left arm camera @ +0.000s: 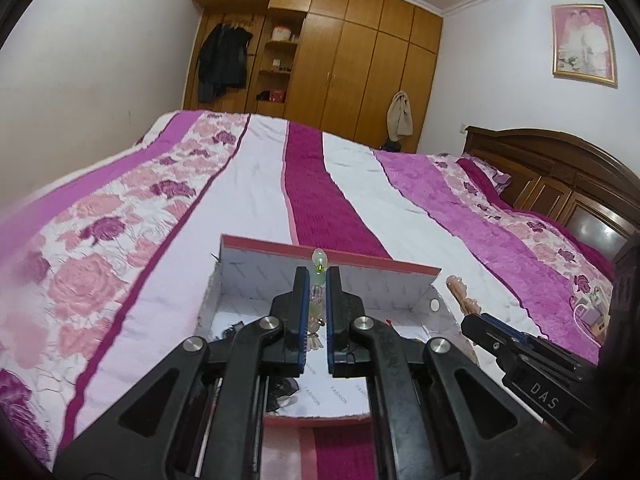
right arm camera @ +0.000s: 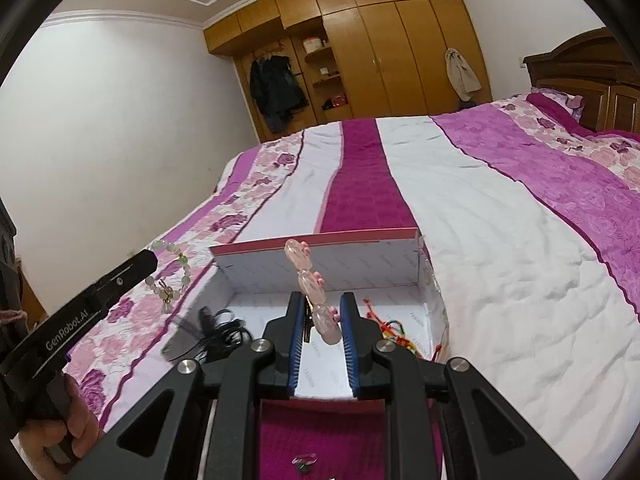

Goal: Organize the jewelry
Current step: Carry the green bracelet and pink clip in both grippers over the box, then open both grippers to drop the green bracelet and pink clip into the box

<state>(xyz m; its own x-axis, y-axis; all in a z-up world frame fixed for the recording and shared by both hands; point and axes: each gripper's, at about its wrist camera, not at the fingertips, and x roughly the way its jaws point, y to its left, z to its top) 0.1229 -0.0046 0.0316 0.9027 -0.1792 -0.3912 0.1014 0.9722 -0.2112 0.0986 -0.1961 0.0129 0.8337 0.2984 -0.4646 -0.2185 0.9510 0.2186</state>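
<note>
Nearest, a small green-and-clear trinket [right arm camera: 304, 462] lies on the bed [right arm camera: 500, 240] by its near edge. The left gripper [left arm camera: 318, 280] has its fingers clenched on a green bead bracelet [left arm camera: 319, 266]; the right gripper [right arm camera: 322, 308] grasps a pink bead bracelet [right arm camera: 308, 280]. Both hang over an open white box [right arm camera: 256, 260], which holds black cords [right arm camera: 218, 330] at its left and red strings [right arm camera: 394, 330] at its right. Its raised lid stands just behind the bracelets. Far back stands a wooden wardrobe [left arm camera: 360, 52].

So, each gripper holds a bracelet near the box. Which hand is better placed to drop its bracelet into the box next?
Probably the right. The pink bracelet in the right gripper hangs over the open box. From that view, the left gripper holds the green bracelet left of the box, over the bedspread.
</note>
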